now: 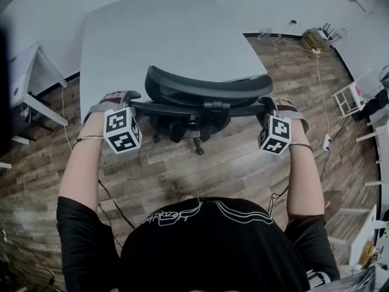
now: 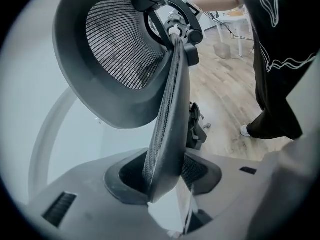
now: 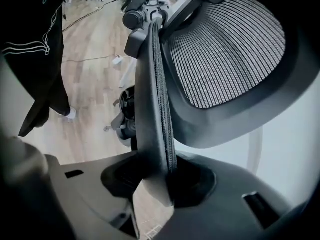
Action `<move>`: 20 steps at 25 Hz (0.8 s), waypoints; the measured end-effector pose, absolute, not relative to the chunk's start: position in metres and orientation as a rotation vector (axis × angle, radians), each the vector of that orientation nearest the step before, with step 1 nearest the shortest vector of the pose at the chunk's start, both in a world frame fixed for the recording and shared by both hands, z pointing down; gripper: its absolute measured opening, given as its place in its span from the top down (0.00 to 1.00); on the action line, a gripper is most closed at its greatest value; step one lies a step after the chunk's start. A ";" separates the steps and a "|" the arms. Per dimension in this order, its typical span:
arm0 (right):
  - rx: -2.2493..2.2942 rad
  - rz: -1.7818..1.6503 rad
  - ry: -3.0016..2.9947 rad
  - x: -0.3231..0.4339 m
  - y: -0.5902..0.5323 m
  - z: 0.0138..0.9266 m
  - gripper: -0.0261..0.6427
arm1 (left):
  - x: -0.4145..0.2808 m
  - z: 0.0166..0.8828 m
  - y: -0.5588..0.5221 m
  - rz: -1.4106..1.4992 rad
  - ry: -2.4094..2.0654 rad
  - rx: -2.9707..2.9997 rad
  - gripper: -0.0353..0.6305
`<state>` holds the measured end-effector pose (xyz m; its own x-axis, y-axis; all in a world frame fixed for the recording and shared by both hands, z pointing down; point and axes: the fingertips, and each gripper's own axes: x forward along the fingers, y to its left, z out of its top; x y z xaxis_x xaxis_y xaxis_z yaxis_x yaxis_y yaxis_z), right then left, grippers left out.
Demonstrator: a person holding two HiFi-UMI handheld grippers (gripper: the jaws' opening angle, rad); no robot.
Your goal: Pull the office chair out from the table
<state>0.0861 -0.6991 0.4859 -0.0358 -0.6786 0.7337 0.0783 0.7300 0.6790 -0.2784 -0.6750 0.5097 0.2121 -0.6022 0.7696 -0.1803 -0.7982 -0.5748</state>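
A black mesh office chair (image 1: 203,90) stands tucked against the grey table (image 1: 158,35), its back towards me. My left gripper (image 1: 124,98) is shut on the left end of the backrest's top edge, and my right gripper (image 1: 272,104) is shut on the right end. In the left gripper view the backrest's mesh rim (image 2: 170,129) runs down between the pads of the left gripper (image 2: 167,184), with the headrest (image 2: 115,49) above. In the right gripper view the rim (image 3: 155,109) is likewise pinched in the right gripper (image 3: 155,184), beside the headrest (image 3: 225,49). The chair's base (image 1: 188,132) shows under the backrest.
Wood floor lies between me and the chair. A white desk (image 1: 27,84) stands at the left. Cables (image 1: 319,84) and a power strip (image 1: 326,142) lie at the right, near white frames (image 1: 349,99). A cord (image 1: 112,202) trails by my left side.
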 end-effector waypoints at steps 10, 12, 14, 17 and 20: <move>0.508 -0.672 -1.477 0.090 -0.695 0.480 0.69 | -0.276 0.508 -0.654 -1.671 0.751 -2.100 0.69; 0.505 -0.685 -1.491 0.089 -0.689 0.480 0.69 | -0.277 0.509 -0.649 -1.696 0.768 -2.101 0.69; 0.513 -0.702 -1.509 0.092 -0.672 0.482 0.69 | -0.274 0.514 -0.633 -1.736 0.782 -2.085 0.69; 0.528 -0.731 -1.539 0.092 -0.645 0.483 0.69 | -0.276 0.518 -0.608 -1.800 0.809 -2.055 0.69; 0.523 -0.735 -1.554 0.087 -0.629 0.482 0.69 | -0.282 0.518 -0.594 -1.825 0.857 -2.031 0.69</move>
<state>0.0872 -0.6293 0.4823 -0.1202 -0.7067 0.6973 0.0904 0.6917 0.7165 -0.2824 -0.5943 0.5181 0.0267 -0.5929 0.8048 -0.2406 -0.7852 -0.5705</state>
